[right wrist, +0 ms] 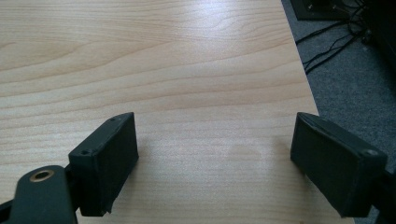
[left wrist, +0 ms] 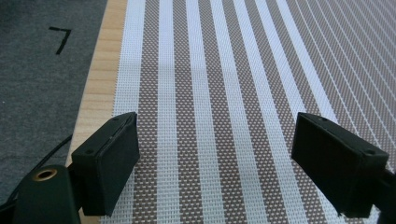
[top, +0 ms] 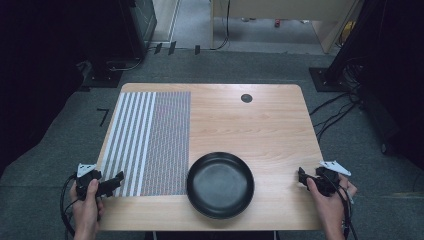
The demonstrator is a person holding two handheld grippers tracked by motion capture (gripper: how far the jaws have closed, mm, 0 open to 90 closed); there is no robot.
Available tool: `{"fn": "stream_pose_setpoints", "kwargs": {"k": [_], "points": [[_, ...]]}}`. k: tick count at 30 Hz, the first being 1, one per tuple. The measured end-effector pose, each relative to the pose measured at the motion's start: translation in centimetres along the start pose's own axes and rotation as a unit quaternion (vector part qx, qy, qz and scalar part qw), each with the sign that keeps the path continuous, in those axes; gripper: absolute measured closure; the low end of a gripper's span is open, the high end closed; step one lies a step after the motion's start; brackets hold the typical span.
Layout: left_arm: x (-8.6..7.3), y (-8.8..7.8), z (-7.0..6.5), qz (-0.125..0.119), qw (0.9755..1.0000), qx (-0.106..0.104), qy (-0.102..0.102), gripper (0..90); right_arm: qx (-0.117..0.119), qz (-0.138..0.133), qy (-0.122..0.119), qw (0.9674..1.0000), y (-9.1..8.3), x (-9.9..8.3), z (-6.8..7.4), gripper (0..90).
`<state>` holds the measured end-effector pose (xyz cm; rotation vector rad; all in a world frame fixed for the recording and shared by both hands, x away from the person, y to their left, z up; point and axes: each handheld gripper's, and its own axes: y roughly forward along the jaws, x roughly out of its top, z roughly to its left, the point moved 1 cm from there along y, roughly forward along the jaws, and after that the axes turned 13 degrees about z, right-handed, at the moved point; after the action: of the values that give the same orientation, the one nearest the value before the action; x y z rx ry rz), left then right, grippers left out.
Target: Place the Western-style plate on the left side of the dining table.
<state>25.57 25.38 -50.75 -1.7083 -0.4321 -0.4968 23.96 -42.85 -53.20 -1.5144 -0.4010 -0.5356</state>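
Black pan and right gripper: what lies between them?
Bare wooden table lies between the black pan and the right gripper, as the high view shows.

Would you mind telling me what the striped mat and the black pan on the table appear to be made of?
The striped mat looks like woven vinyl or plastic mesh: an open basket weave shows close up, in brown and white bands, matte. The black pan seems to be coated metal, possibly cast iron or non-stick: dark, smooth, with a soft sheen along its rim. The table looks like pale wood-grain laminate.
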Motion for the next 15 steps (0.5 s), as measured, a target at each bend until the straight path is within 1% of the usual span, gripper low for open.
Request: {"fn": "stream_pose_setpoints", "kwargs": {"k": [2,5,7,8,9,10,12,14,15], "points": [[0.0,0.0,0.0,-0.003,1.0,-0.002,-0.005,14.9,0.0,0.0,-0.001,1.0,0.0,0.0,0.0,13.8],[0.1,0.0,-0.1,-0.004,1.0,-0.003,-0.006,14.9,0.0,0.0,0.0,1.0,0.1,0.1,0.1,13.9],[0.3,-0.4,-0.7,-0.006,0.9998,0.013,-0.011,14.9,0.002,0.0,-0.002,1.0,0.1,0.1,0.1,13.9],[0.3,-0.4,-0.7,-0.006,0.9998,0.013,-0.011,15.0,0.002,0.0,-0.002,1.0,0.1,0.1,0.1,13.9],[0.5,-0.8,-1.0,-0.012,0.9997,0.017,-0.011,15.0,0.002,0.0,-0.002,1.0,0.1,0.1,0.1,13.9],[1.1,-1.4,-1.6,-0.023,0.9995,0.023,0.001,14.9,0.0,0.0,0.0,1.0,0.1,0.1,0.2,13.8],[1.7,-1.9,-2.2,-0.03,0.9993,0.023,0.006,14.9,0.0,0.0,0.002,1.0,0.2,0.2,0.2,13.9],[1.9,-1.9,-2.4,-0.03,0.9993,0.02,0.008,14.9,0.001,0.0,0.001,1.0,0.2,0.3,0.1,13.9],[2.0,-1.8,-2.7,-0.029,0.9993,0.02,0.01,14.9,0.009,-0.002,-0.001,1.0,0.1,0.2,-0.1,14.8]]}}
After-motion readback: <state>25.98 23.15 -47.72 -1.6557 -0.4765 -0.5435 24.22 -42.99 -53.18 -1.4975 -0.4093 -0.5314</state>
